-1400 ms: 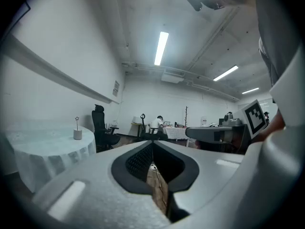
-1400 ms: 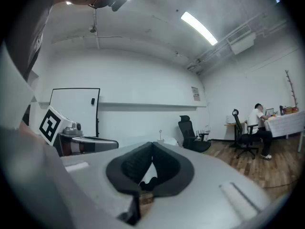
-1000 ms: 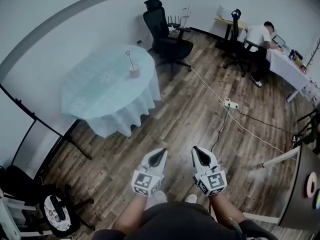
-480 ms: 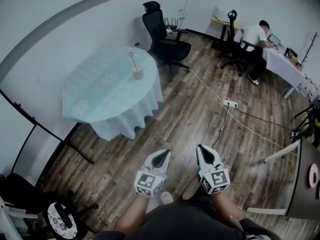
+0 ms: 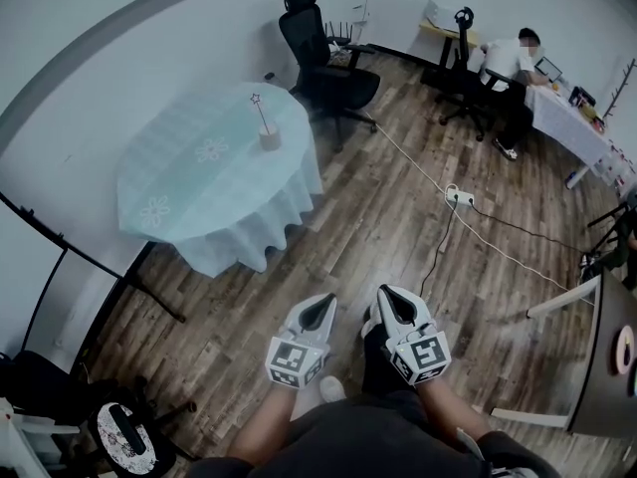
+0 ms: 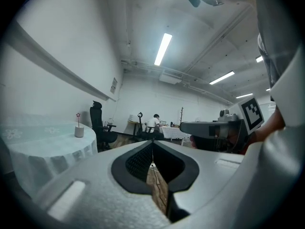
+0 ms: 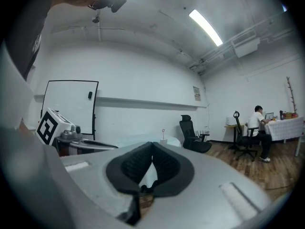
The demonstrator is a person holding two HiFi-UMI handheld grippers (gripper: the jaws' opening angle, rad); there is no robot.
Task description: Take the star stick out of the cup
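Observation:
A small beige cup stands on the far right part of a round table covered with a light blue cloth. The thin star stick rises out of the cup, tilted slightly left. Both grippers hang low in front of my body over the wooden floor, far from the table. My left gripper and my right gripper are both shut and hold nothing. The cup is small and distant in the left gripper view. In the right gripper view the cup peeks just above the shut jaws.
A black office chair stands right behind the table. A white cable with a power strip runs across the floor. A person sits at a desk far right. A black stand's legs and a stool are at left.
My legs have stepped across the floor and the view has shifted slightly. The right gripper has drifted a little left. Both grippers stay shut, and the cup and stick are untouched.

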